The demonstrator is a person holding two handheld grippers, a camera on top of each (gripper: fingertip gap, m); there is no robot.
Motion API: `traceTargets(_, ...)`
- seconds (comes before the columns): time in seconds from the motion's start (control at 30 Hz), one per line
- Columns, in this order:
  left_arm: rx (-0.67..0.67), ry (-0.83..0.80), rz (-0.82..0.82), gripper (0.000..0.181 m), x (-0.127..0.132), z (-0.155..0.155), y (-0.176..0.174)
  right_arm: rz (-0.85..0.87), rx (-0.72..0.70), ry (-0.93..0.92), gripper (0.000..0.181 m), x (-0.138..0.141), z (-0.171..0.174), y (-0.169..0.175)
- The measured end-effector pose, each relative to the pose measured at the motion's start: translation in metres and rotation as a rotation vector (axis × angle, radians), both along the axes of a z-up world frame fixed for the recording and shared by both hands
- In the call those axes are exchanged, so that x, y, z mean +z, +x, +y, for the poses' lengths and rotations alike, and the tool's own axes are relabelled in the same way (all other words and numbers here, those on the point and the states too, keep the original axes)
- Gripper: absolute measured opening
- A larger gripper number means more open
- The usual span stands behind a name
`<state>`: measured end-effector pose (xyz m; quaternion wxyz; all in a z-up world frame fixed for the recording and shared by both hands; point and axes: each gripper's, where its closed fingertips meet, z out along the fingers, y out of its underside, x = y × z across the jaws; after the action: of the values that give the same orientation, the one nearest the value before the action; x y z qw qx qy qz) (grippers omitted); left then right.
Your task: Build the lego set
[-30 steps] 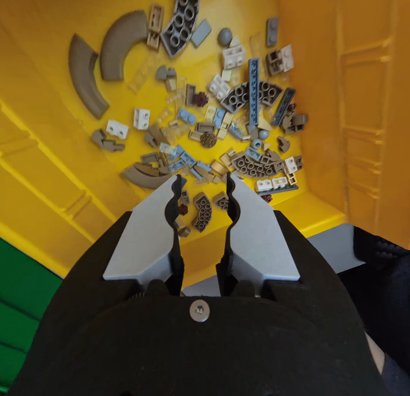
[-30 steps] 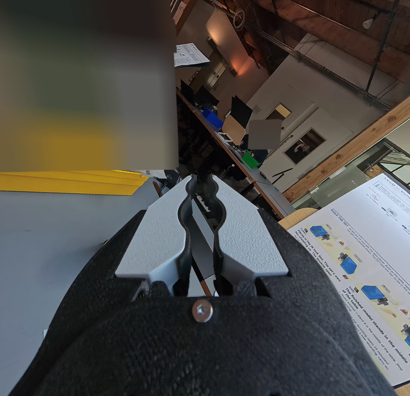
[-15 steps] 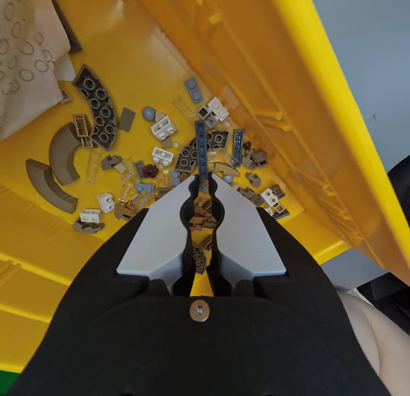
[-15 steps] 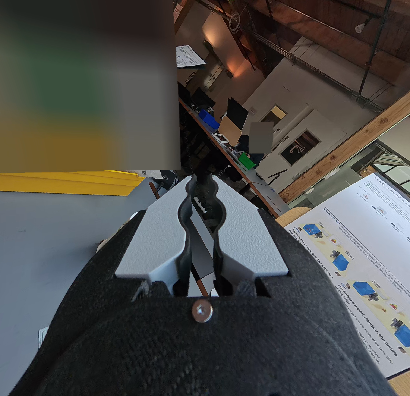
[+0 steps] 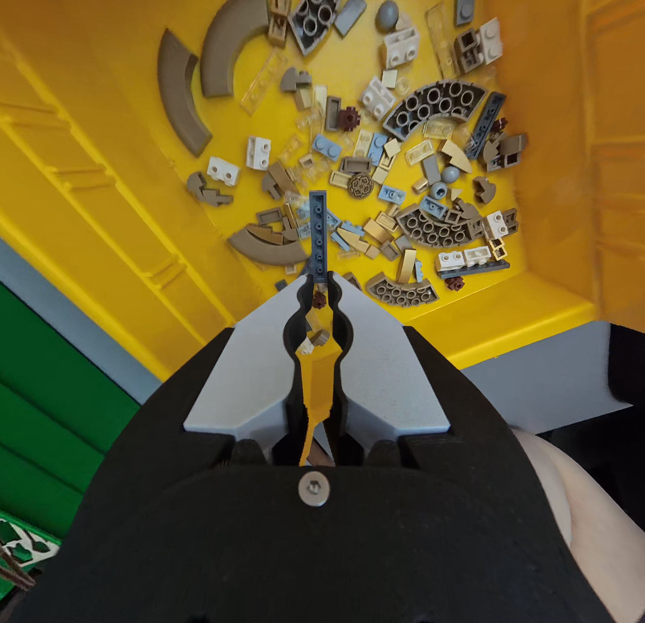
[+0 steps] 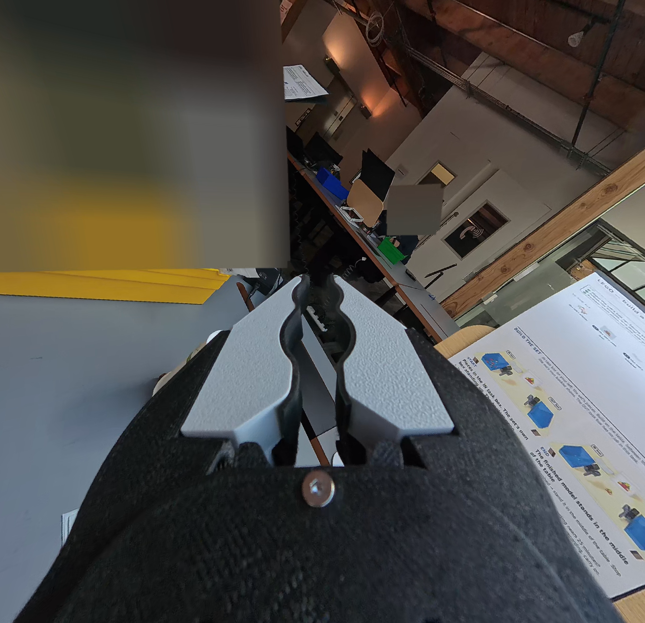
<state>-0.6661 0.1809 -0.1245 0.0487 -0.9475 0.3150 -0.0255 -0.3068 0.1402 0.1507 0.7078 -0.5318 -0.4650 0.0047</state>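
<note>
In the left wrist view my left gripper (image 5: 319,278) is shut on one end of a long, thin dark blue-grey plate (image 5: 318,234). It holds the plate lifted above the floor of the yellow bin (image 5: 104,159), sticking straight out from the fingertips. Many loose pieces lie in the bin: tan curved arches (image 5: 178,89), dark rounded plates (image 5: 432,108), white bricks (image 5: 399,47), light blue plates (image 5: 326,147). In the right wrist view my right gripper (image 6: 317,281) is nearly shut with a narrow gap and holds nothing, raised over the grey table (image 6: 69,379).
A green bin (image 5: 45,396) stands left of the yellow one. A printed instruction sheet (image 6: 576,414) lies at the right on a wooden surface. The yellow bin's rim (image 6: 104,283) shows beyond the right gripper. A person's arm (image 5: 576,501) is at lower right. My right fingertips sit around 45 cm from my left ones.
My left gripper closed from open onto the long dark blue-grey plate among the pieces and lifted it off the bin floor. The right gripper stayed almost still.
</note>
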Motion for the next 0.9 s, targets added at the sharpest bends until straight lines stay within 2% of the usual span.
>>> traceTargets(0.13,-0.023,-0.123,0.0,0.005,-0.009,-0.026,-0.002,-0.014,0.004,-0.004,0.009,-0.003,0.001,-0.004)
traceTargets(0.43,-0.066,-0.281,-0.032,0.006,-0.019,-0.055,0.011,-0.029,0.004,-0.01,0.009,-0.007,0.002,-0.005)
traceTargets(0.53,-0.051,-0.31,-0.043,0.019,-0.022,-0.057,0.013,-0.029,0.004,-0.009,0.009,-0.006,0.002,-0.004)
traceTargets(0.63,-0.028,-0.281,-0.044,0.025,-0.021,-0.049,0.013,-0.03,0.002,-0.008,0.009,-0.006,0.002,-0.004)
traceTargets(0.73,-0.021,-0.163,-0.024,0.025,-0.017,-0.024,0.009,-0.031,0.004,-0.008,0.009,-0.007,0.003,-0.005)
traceTargets(0.83,-0.071,-0.061,-0.017,0.026,-0.017,0.001,0.015,-0.038,0.002,-0.008,0.009,-0.008,0.003,-0.005)
traceTargets(0.9,-0.153,0.019,0.013,0.025,-0.018,0.014,0.022,-0.047,-0.005,-0.006,0.009,-0.009,0.004,-0.004)
